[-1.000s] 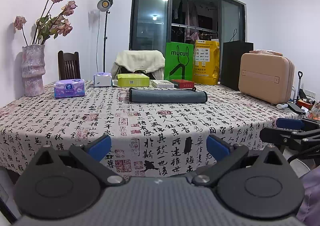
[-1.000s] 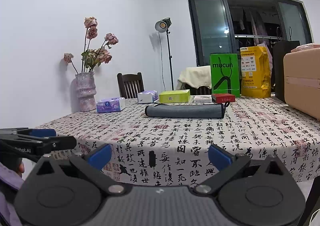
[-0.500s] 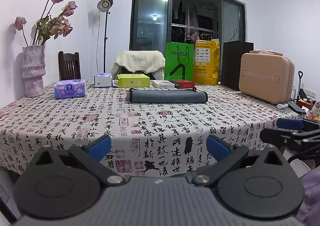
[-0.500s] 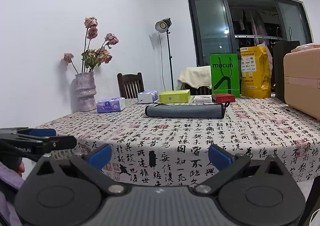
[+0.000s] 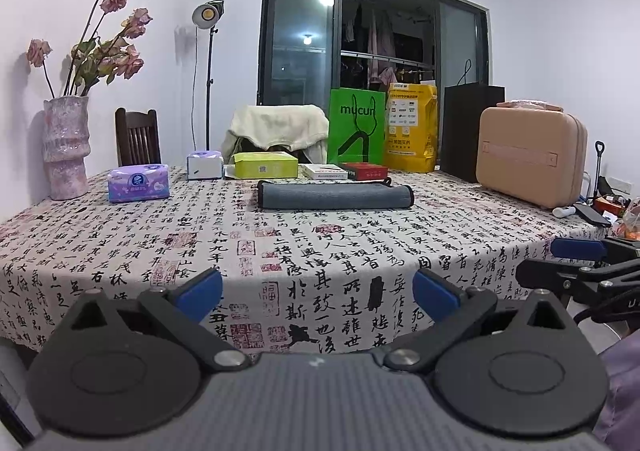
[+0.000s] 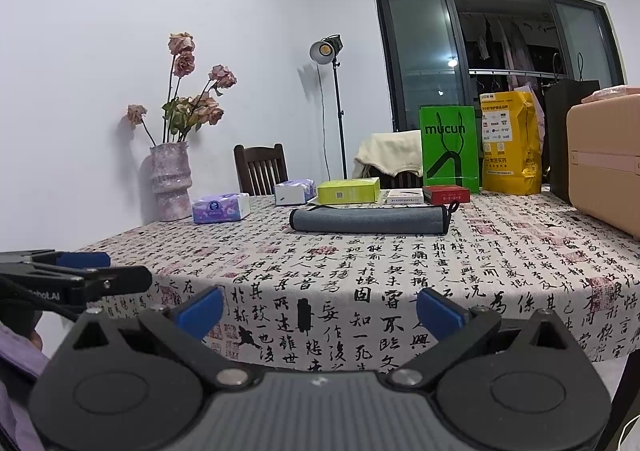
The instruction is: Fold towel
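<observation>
The left gripper (image 5: pixel 318 293) is held level at the near edge, its 2 blue-padded fingers (image 5: pixel 199 293) spread wide apart with nothing between them. The right gripper (image 6: pixel 320 310) sits beside it at the same height, its 2 blue pads (image 6: pixel 438 313) likewise parted and gripping nothing. Each gripper shows at the edge of the other's view: the right one at far right, the left one at far left.

One towel (image 5: pixel 335 196); two tissue packs (image 5: pixel 138 183) (image 5: pixel 205 166); three boxes (image 5: pixel 266 165) (image 5: pixel 324 171) (image 5: pixel 367 171); one vase (image 5: pixel 65 147).
</observation>
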`<act>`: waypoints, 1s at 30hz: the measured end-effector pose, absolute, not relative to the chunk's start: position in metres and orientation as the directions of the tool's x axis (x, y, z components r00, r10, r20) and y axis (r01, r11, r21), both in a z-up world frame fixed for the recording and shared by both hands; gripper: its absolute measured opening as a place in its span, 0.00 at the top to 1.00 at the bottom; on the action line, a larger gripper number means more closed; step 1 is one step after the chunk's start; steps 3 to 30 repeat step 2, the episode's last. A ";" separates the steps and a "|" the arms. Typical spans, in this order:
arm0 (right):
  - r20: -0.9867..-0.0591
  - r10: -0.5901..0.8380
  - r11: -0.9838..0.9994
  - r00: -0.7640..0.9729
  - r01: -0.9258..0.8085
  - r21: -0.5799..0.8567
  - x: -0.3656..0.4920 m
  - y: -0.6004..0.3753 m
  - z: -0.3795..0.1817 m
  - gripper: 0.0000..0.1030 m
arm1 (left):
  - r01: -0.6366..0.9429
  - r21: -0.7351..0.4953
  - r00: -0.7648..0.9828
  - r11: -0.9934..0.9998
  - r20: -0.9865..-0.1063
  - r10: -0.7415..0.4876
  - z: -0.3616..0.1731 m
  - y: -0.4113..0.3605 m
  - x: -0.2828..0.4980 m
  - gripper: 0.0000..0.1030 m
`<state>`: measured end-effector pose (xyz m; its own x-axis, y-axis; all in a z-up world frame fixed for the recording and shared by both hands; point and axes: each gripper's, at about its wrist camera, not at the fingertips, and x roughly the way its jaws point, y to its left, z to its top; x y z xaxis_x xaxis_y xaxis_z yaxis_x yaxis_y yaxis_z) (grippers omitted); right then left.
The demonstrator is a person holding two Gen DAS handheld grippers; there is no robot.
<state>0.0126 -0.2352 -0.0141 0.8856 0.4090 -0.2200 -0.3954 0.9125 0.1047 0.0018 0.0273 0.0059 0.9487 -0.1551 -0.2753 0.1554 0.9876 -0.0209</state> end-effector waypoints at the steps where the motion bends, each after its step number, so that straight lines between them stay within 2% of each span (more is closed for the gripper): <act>1: -0.217 0.410 0.912 0.886 -0.397 0.103 0.012 -0.235 -0.014 0.00 | 0.163 -0.021 0.948 0.986 -0.274 -0.162 0.006 0.027 0.001 0.00; 30: -0.216 0.410 0.912 0.886 -0.397 0.101 0.012 -0.235 -0.014 0.00 | 0.162 -0.019 0.949 0.987 -0.272 -0.161 0.005 0.027 0.001 0.00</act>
